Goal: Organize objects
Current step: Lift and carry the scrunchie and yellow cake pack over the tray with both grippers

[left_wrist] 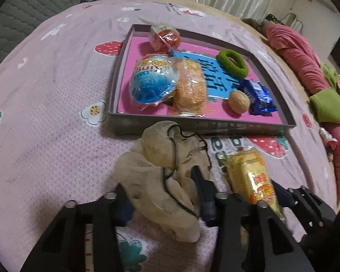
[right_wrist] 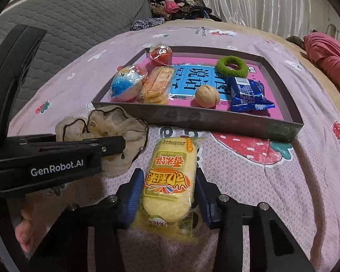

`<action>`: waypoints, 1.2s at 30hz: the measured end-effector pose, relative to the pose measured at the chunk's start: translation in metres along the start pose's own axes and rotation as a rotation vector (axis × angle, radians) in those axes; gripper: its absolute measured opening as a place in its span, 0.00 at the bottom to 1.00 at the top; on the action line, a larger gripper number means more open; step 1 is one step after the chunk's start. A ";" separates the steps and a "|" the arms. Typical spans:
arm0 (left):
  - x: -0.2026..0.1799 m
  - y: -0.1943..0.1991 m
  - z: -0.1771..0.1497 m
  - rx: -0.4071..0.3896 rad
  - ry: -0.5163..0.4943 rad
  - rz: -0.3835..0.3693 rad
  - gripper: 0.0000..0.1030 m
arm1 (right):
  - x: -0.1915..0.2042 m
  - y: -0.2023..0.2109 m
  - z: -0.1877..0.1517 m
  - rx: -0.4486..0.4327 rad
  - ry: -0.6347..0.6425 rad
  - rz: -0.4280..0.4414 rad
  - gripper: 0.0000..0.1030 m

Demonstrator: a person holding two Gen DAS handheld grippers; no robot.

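Here, crinkly yellow packet (right_wrist: 168, 181), gauzy beige scrunchie (left_wrist: 163, 176) (rumpled)

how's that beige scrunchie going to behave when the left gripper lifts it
Probably floppy: the beige scrunchie lies crumpled in loose, thin folds on the bedspread. Likely very light, since the sheer fabric holds no shape. It may sag and dangle around the left gripper, whose fingers pinch only part of it.
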State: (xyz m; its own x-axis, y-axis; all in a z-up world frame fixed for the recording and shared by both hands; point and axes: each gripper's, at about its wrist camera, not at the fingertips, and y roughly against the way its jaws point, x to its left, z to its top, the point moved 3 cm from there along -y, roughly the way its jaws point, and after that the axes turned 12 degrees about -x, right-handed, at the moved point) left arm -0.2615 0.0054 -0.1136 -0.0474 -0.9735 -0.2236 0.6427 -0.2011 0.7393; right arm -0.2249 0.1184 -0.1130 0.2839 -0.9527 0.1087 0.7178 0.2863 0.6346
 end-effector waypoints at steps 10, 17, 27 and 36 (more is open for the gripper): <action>-0.005 0.009 -0.006 -0.015 -0.015 -0.002 0.17 | -0.010 0.017 -0.006 -0.030 -0.053 0.006 0.39; -0.009 0.031 -0.017 -0.045 -0.038 0.031 0.16 | -0.013 0.036 -0.008 -0.044 -0.062 -0.005 0.39; -0.017 0.076 -0.026 -0.100 -0.056 0.058 0.16 | -0.007 0.069 -0.013 -0.060 -0.050 -0.010 0.39; -0.025 0.110 -0.026 -0.142 -0.068 0.062 0.16 | 0.001 0.103 -0.004 -0.103 -0.026 -0.011 0.39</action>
State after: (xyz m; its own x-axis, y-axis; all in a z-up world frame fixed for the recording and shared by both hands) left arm -0.1691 0.0102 -0.0432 -0.0526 -0.9897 -0.1329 0.7474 -0.1273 0.6521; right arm -0.1480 0.1471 -0.0505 0.2604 -0.9576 0.1228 0.7824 0.2839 0.5543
